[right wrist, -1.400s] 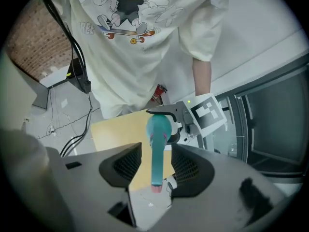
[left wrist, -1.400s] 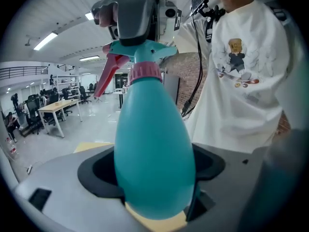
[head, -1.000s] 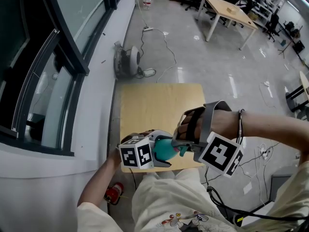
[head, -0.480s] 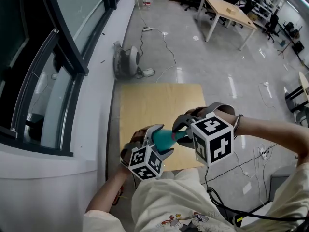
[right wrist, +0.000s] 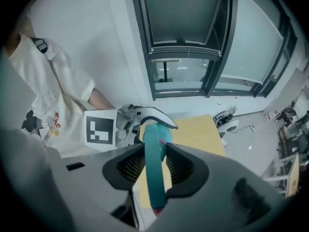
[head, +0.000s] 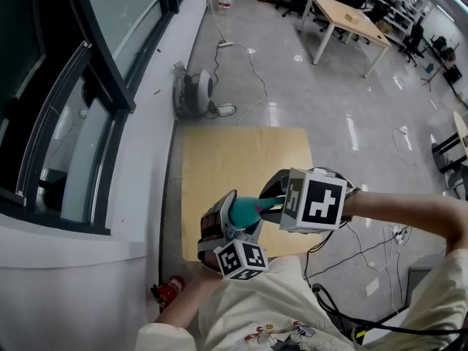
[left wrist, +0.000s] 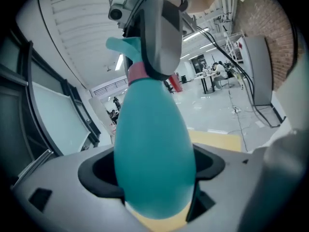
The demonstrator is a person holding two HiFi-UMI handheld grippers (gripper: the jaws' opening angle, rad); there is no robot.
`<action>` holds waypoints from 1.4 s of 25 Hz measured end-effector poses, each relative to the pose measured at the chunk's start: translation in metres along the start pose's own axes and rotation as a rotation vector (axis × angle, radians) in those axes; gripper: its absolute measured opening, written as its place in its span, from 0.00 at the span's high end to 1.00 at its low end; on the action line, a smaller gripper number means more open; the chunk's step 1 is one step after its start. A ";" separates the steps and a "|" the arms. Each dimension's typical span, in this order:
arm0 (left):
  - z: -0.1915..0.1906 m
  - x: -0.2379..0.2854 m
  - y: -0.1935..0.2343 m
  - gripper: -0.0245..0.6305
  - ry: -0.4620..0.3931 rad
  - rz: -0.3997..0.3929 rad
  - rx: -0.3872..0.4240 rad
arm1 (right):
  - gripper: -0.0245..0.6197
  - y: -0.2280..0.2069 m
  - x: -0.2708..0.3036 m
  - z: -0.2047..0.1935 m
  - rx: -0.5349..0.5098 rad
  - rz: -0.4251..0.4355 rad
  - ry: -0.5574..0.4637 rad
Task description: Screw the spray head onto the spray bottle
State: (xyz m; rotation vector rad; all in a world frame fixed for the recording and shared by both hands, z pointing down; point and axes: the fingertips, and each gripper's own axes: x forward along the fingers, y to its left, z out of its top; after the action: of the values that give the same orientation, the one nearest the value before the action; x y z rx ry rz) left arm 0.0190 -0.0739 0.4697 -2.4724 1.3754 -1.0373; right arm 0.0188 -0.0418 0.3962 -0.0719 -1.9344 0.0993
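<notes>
A teal spray bottle (head: pixel 243 210) is held in the air above the near edge of a small wooden table (head: pixel 241 156). My left gripper (head: pixel 235 224) is shut on its rounded body (left wrist: pixel 154 153), which fills the left gripper view. The teal spray head (left wrist: pixel 121 45) sits on the bottle's neck above a pink collar (left wrist: pixel 137 74). My right gripper (head: pixel 275 203) comes in from the right and is shut on the spray head (right wrist: pixel 153 168). In the right gripper view the left gripper's marker cube (right wrist: pixel 100 128) lies just behind the head.
A window wall (head: pixel 88 101) runs along the left. On the floor beyond the table stand a fan (head: pixel 194 90) and loose cables (head: pixel 252 64). A red object (head: pixel 170 291) lies on the floor by my left arm. Office tables (head: pixel 347 17) stand far back.
The left gripper has swung right and lower, so its marker cube now sits under the bottle. The right gripper has rolled over, bringing its cube to the top. Both keep their hold.
</notes>
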 end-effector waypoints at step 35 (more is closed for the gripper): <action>-0.088 -0.011 -0.089 0.95 0.111 -0.326 -0.457 | 0.75 -0.132 0.235 -0.147 0.248 -0.102 0.341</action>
State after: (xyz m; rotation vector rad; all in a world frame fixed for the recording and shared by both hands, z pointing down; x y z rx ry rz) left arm 0.0227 0.0046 0.5675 -3.0991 1.4002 -1.0221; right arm 0.0722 -0.1447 0.6802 0.1650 -1.5699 0.2424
